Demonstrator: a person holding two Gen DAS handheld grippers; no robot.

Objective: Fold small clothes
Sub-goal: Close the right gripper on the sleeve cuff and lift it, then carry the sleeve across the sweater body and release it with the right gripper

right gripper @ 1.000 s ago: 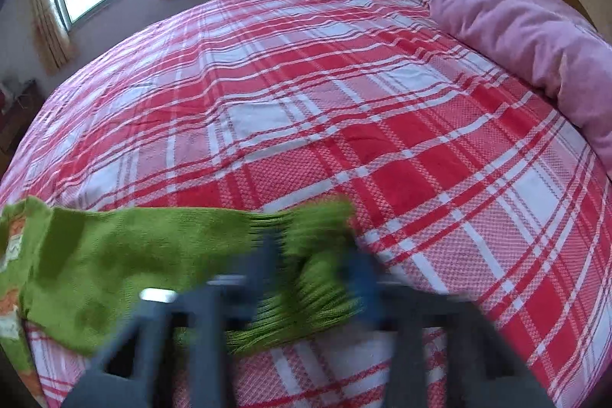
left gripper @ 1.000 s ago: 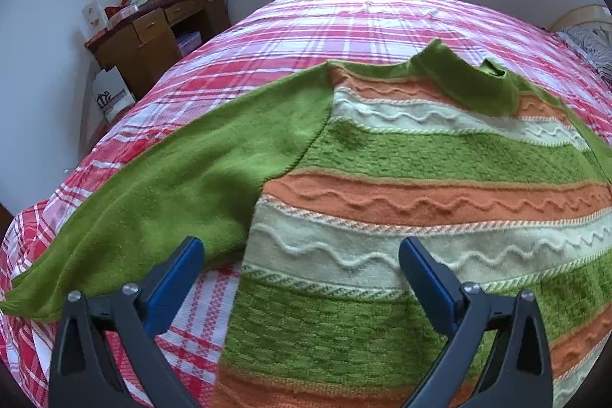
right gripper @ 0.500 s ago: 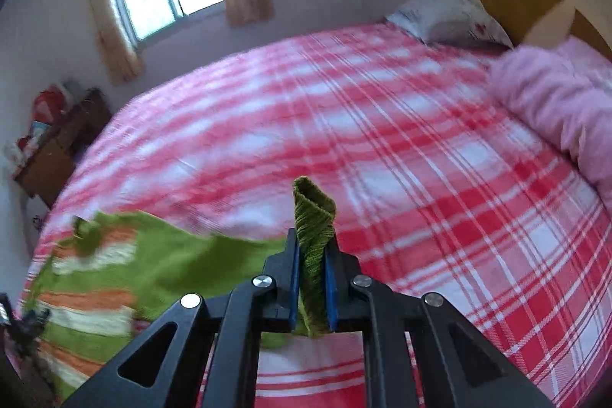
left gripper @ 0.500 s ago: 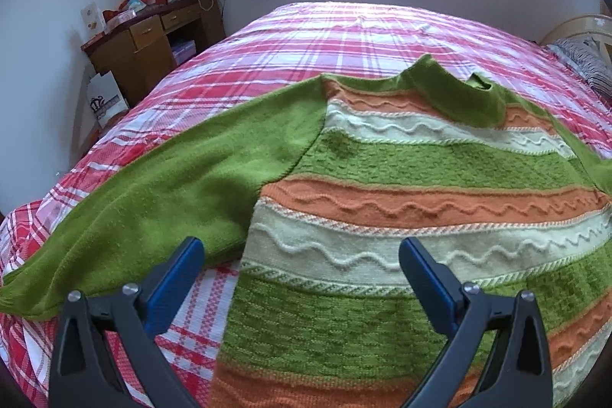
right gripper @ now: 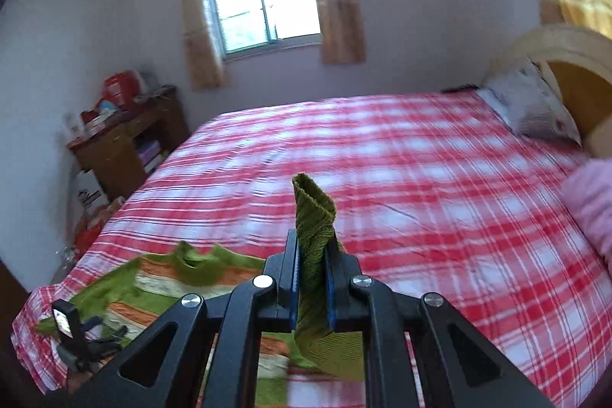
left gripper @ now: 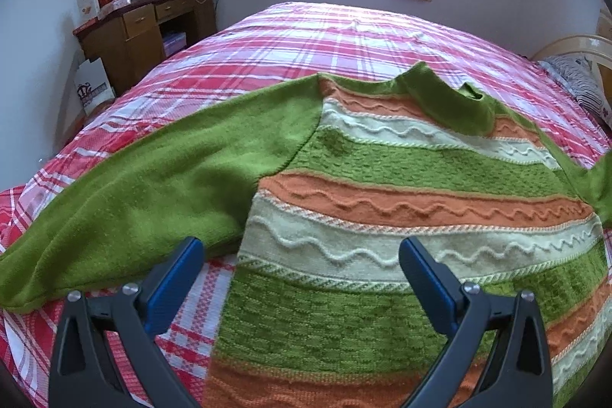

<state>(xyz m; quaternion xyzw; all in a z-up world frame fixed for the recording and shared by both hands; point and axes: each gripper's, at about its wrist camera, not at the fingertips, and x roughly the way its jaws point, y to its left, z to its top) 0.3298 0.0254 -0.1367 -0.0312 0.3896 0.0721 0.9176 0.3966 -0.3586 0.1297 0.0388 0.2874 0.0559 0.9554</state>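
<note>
Right gripper clamped on sleeve cuff, now lifted off bed; fold-in starting. Left gripper wide, holding nothing, hovering over sweater hem.

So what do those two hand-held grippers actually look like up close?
Both look alike. The left hand-held gripper has matte black plastic fingers with triangular cut-outs, silver screw heads and flat blue pads at the tips. The right hand-held gripper shows the same black frame, silver screws and blue pads. No cables, markings or sleeves show.
</note>
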